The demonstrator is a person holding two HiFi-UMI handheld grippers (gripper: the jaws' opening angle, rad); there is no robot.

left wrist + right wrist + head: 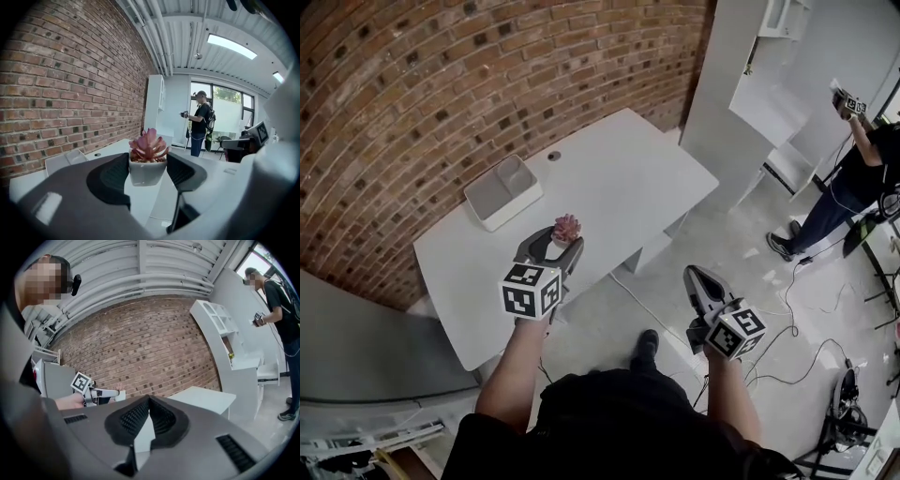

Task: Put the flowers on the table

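A small white pot (147, 174) with a pink succulent (148, 145) sits between the jaws of my left gripper (147, 165), which is shut on the pot's sides. In the head view the flower (567, 228) and the left gripper (559, 242) hang over the near part of the white table (628, 178). My right gripper (697, 277) is off the table's right side, over the floor. Its jaws (149, 416) are shut with nothing in them. The right gripper view also catches the left gripper (99, 393) from the side.
A white rectangular tray (502, 191) lies at the table's left end by the brick wall (441, 84). A white shelf unit (741, 84) stands beyond the table. Another person (853, 173) stands at the far right, and cables (797, 347) trail on the floor.
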